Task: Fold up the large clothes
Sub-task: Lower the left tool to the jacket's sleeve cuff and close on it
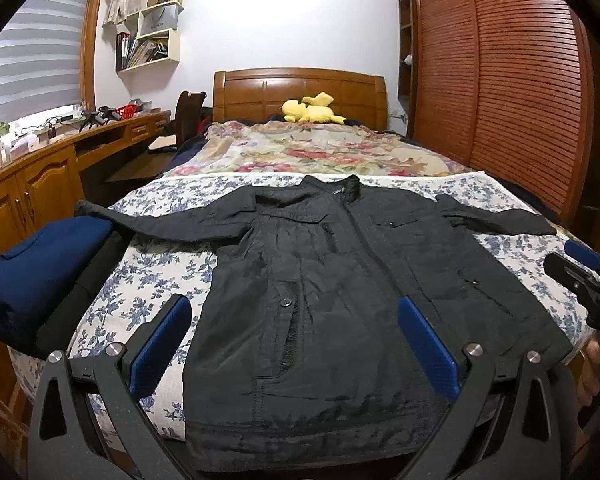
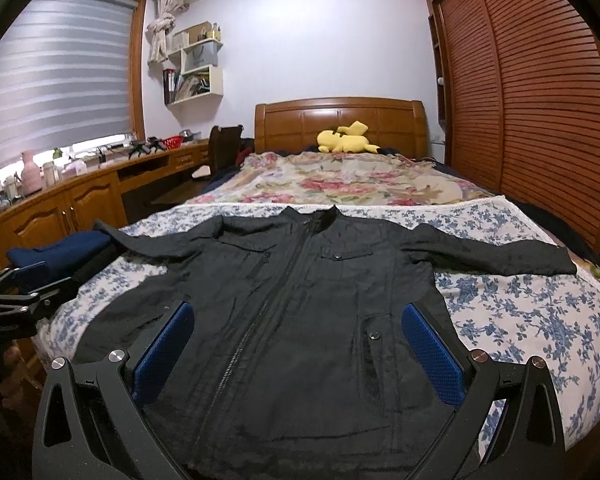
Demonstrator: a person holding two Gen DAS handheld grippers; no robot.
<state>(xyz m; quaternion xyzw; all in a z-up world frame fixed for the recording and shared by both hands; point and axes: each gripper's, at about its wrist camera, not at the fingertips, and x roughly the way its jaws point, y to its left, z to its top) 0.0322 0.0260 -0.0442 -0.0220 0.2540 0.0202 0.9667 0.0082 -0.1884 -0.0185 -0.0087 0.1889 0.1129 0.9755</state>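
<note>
A large black jacket (image 1: pixel 340 280) lies flat, front up, on the floral bedspread, sleeves spread to both sides, hem nearest me. It also shows in the right wrist view (image 2: pixel 300 300). My left gripper (image 1: pixel 294 320) is open and empty, hovering above the hem on the jacket's left half. My right gripper (image 2: pixel 298 328) is open and empty above the hem on the jacket's right half. The right gripper also shows at the right edge of the left wrist view (image 1: pixel 580 264), and the left gripper shows at the left edge of the right wrist view (image 2: pixel 24 284).
A folded navy garment (image 1: pixel 40 264) lies at the bed's left edge. A yellow plush toy (image 1: pixel 312 110) rests by the wooden headboard (image 1: pixel 300 92). A wooden desk (image 1: pixel 40 172) with clutter runs along the left; a louvred wardrobe (image 1: pixel 500 80) stands on the right.
</note>
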